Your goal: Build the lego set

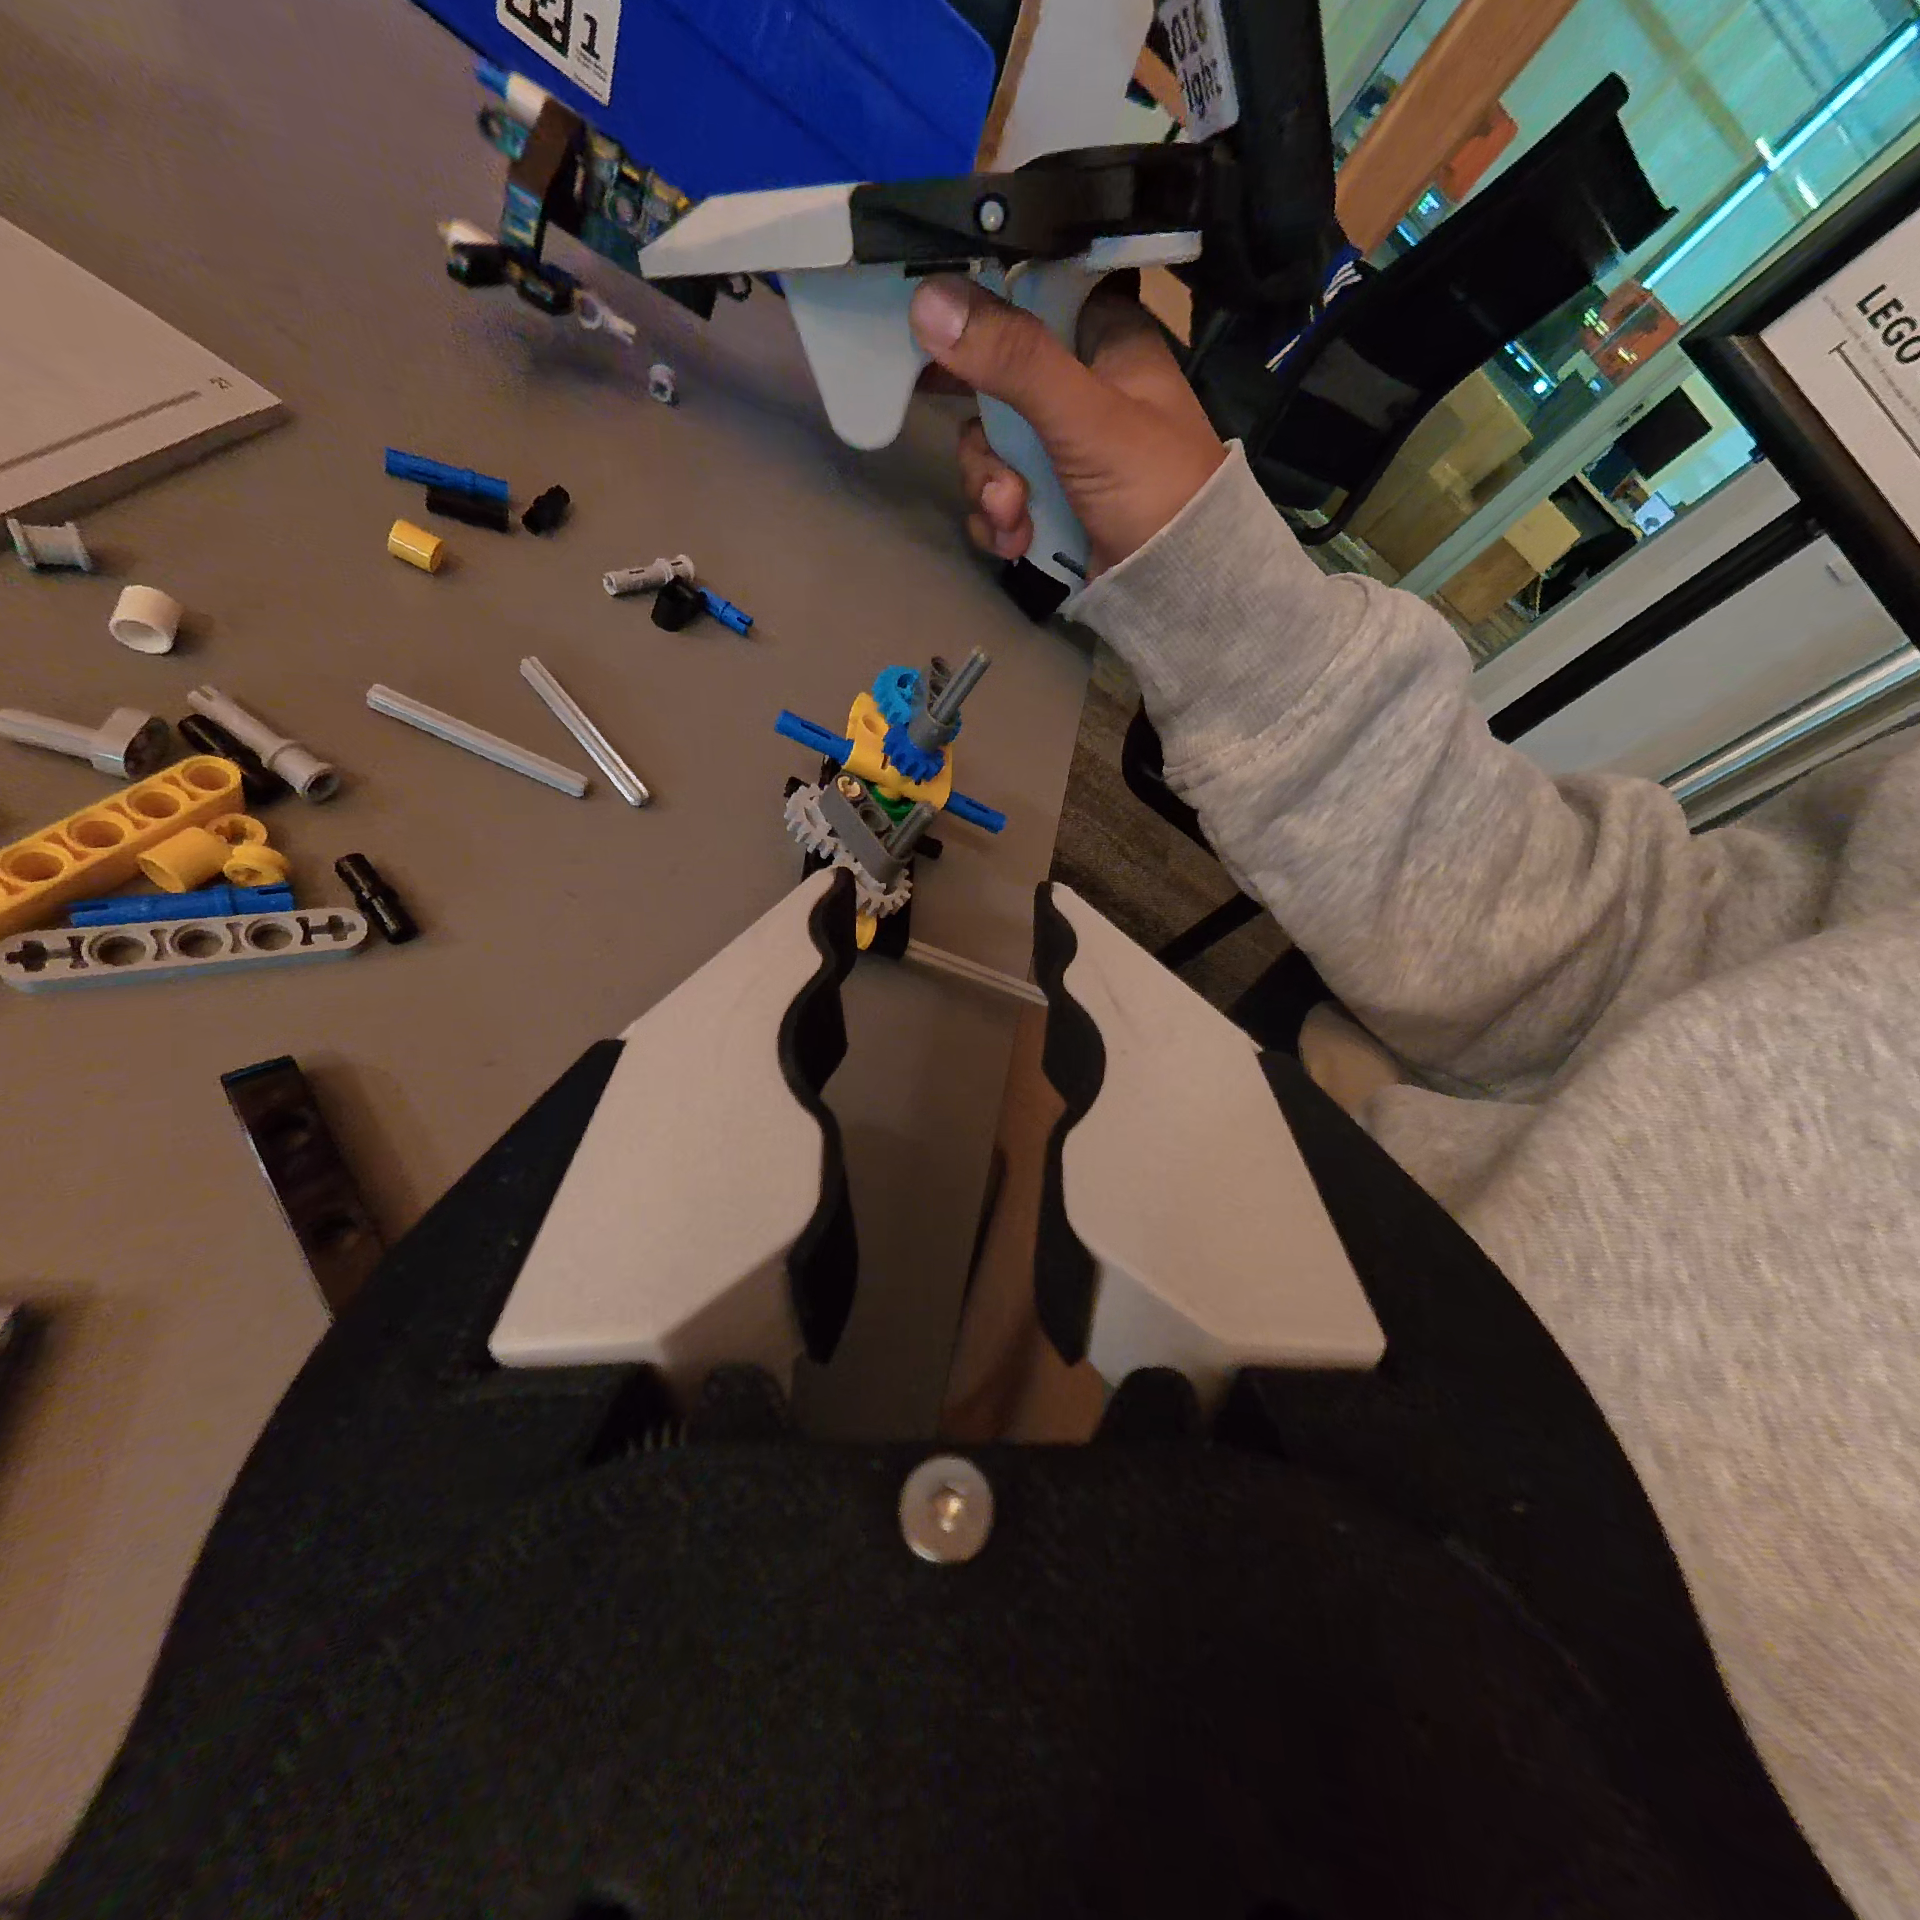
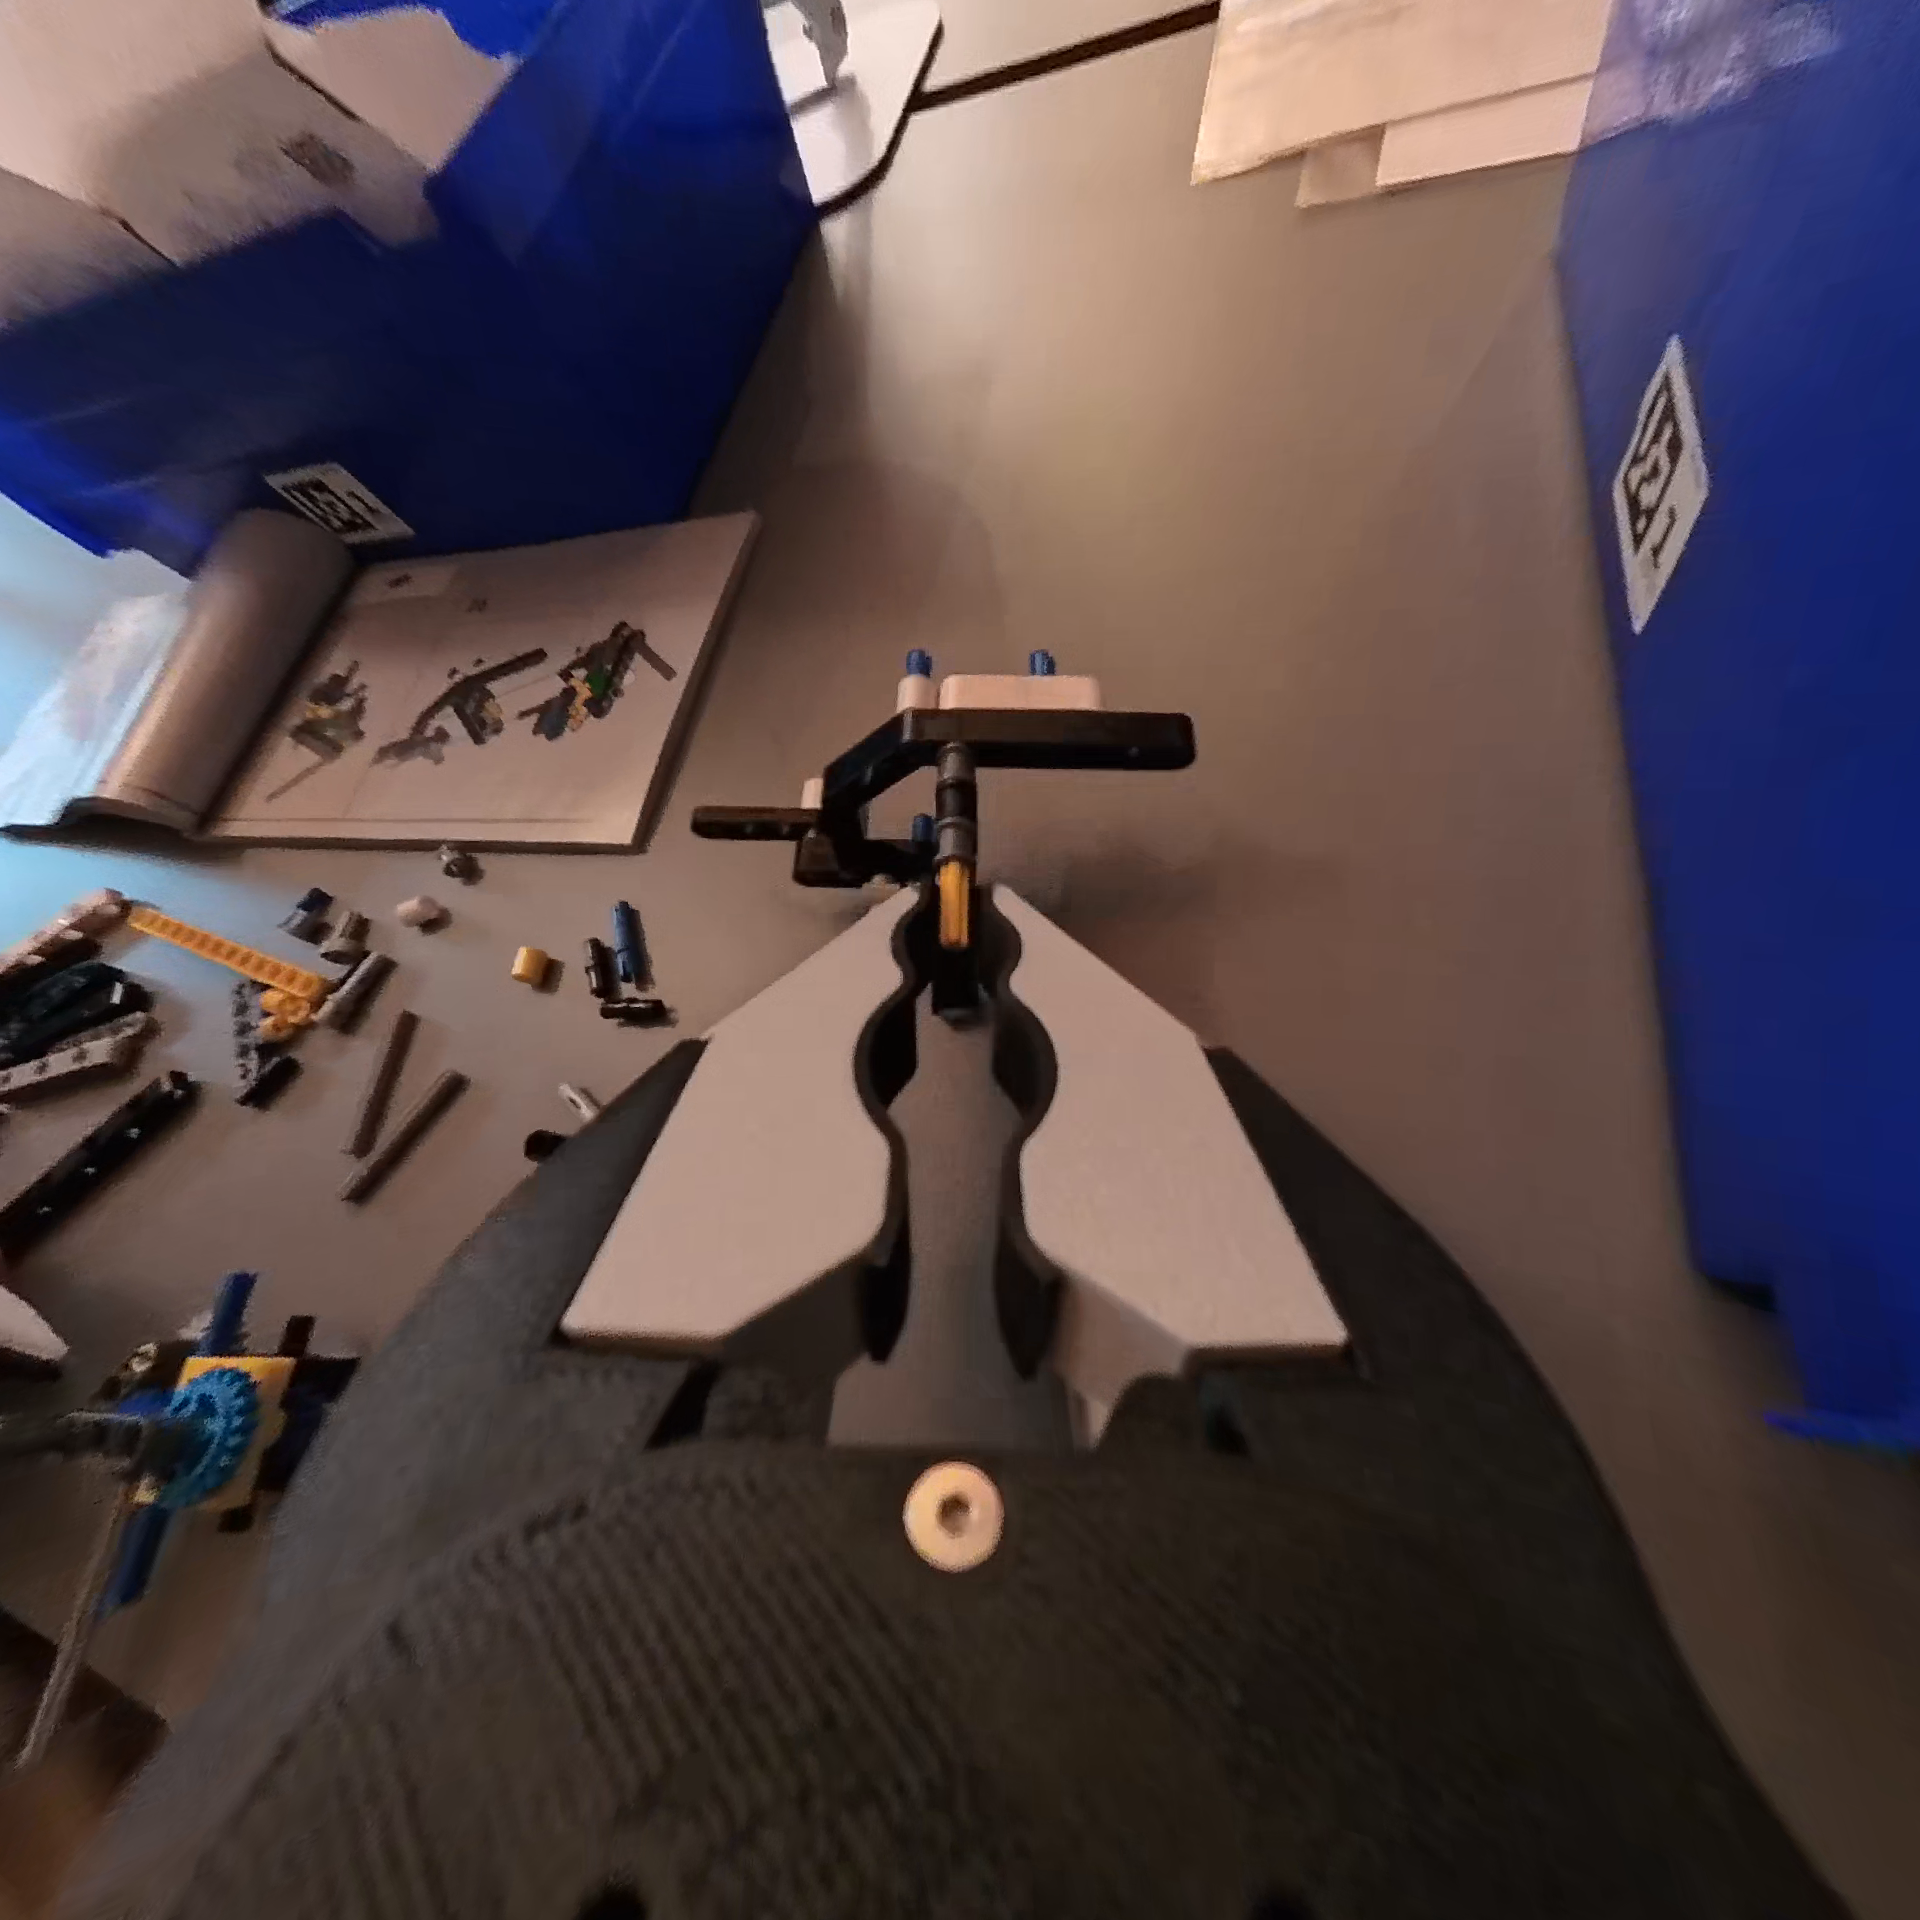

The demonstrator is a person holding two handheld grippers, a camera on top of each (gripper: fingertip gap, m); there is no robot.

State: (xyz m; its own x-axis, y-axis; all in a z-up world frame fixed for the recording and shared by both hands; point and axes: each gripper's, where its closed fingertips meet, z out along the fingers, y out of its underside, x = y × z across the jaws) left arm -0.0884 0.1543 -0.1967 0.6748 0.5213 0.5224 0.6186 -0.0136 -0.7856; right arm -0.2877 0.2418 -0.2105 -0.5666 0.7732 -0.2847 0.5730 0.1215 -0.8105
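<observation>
My left gripper (image 1: 940, 904) is open and empty, low over the table's near edge. A small gear assembly (image 1: 883, 769) of yellow, blue and grey parts stands just beyond its left fingertip. It also shows in the right wrist view (image 2: 208, 1403) at lower left. My right gripper (image 2: 956, 914) is shut on the yellow and black axle of a black frame assembly (image 2: 997, 738) with white pieces and blue pins, held above the table. In the left wrist view a hand holds the right gripper (image 1: 665, 255) at the top.
Loose parts lie on the grey table (image 1: 623, 436): a yellow beam (image 1: 114, 831), a grey beam (image 1: 177, 940), two grey axles (image 1: 478, 743), and small pins. An open instruction booklet (image 2: 468, 707) lies at left. Blue bins (image 2: 416, 312) (image 2: 1766, 727) stand at both sides. About 20 centimeters separates my left fingertips from my right.
</observation>
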